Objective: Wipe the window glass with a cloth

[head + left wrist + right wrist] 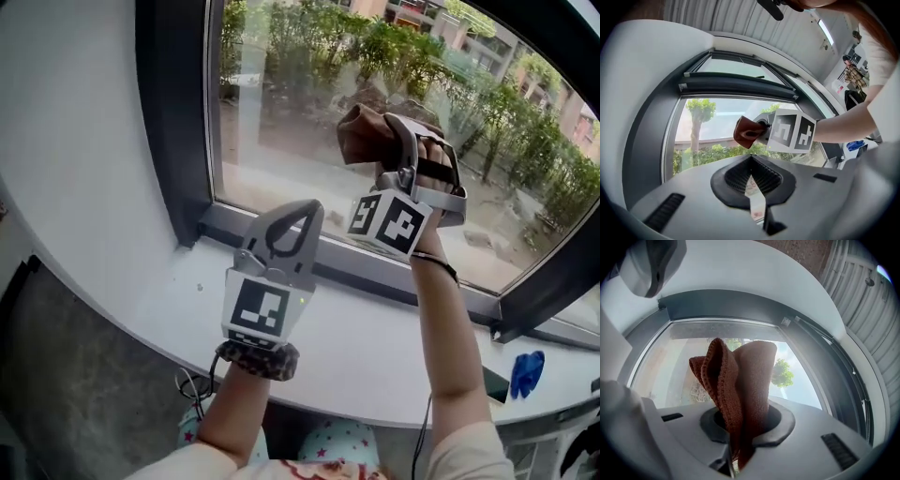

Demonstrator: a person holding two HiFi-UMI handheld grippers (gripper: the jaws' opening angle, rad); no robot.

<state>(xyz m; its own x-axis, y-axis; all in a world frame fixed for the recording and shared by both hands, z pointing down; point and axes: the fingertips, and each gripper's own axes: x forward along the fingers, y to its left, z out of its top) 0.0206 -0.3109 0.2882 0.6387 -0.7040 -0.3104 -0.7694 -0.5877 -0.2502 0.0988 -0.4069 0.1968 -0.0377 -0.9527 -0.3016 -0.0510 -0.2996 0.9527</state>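
The window glass (281,94) fills the top of the head view, with trees behind it. My right gripper (389,127) is raised in front of the pane and shut on a bunched brown cloth (361,136), which sits against or very near the glass. In the right gripper view the cloth (740,385) sticks up out of the jaws (736,427) toward the pane (661,362). My left gripper (305,208) hovers lower, over the sill, jaws together and holding nothing. The left gripper view looks past its jaws (751,161) to the cloth (747,132) and the glass (717,126).
A white sill (375,347) runs under the window, bounded by a dark frame (173,122) on the left and along the bottom. A blue object (527,372) and a flat dark item (497,384) lie on the sill at far right. Cables (187,384) hang below.
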